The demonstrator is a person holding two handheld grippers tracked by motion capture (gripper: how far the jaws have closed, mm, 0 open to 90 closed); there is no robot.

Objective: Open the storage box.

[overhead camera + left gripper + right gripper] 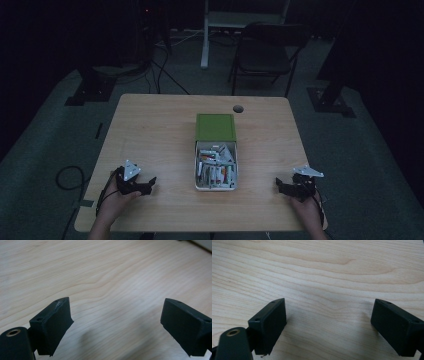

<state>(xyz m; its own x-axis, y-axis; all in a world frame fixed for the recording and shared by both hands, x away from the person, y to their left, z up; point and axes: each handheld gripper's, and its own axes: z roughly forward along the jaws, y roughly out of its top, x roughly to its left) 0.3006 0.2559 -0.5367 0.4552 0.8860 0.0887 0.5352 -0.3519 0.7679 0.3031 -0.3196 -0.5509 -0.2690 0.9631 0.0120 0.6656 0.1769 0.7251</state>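
Note:
A white box (216, 167) full of several small tubes and sticks lies in the middle of the wooden table (160, 130), with its green lid (215, 127) slid toward the far side. My left gripper (150, 184) rests near the front left edge, well left of the box. Its jaws stand wide apart over bare wood, as the left gripper view (116, 322) shows, with nothing between them. My right gripper (279, 185) sits near the front right edge, right of the box. Its jaws (329, 322) are also open and empty.
A round cable hole (238, 108) is in the table's far edge. Beyond the table stand a dark folding chair (265, 55), a white stand (206, 35) and black stand feet (90, 90) on the dim floor. A cable (67, 177) loops at the left.

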